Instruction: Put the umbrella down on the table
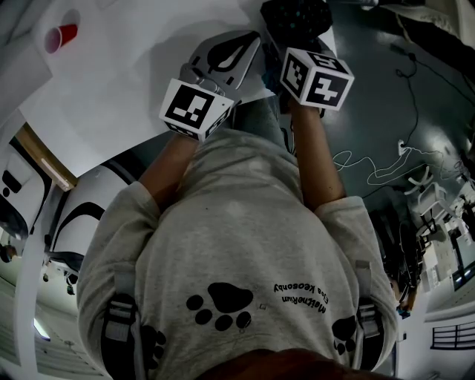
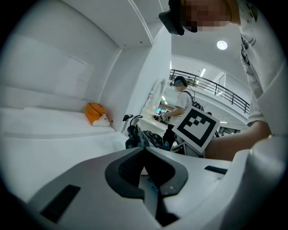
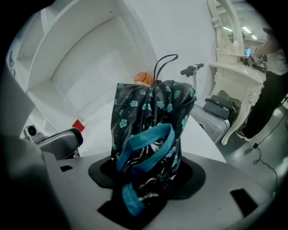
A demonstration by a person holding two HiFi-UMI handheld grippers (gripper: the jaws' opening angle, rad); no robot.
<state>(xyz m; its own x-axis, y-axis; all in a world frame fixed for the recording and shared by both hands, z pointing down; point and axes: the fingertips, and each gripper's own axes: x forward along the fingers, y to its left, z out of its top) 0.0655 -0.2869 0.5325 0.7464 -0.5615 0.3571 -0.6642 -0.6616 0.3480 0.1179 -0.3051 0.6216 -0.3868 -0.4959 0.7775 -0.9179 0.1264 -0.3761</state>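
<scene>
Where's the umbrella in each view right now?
Head view: umbrella at the top edge, right of centre.
Left gripper view: umbrella mid-frame, just beyond the jaws.
Right gripper view: umbrella centre, clamped between the jaws.
Shared landmark: the white table.

Umbrella (image 3: 150,121) base seemingly hidden inside right hand-held gripper (image 3: 147,179).

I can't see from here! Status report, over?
Left gripper shut, empty. Right gripper shut on umbrella, not on table yet. Red cup far aside.
</scene>
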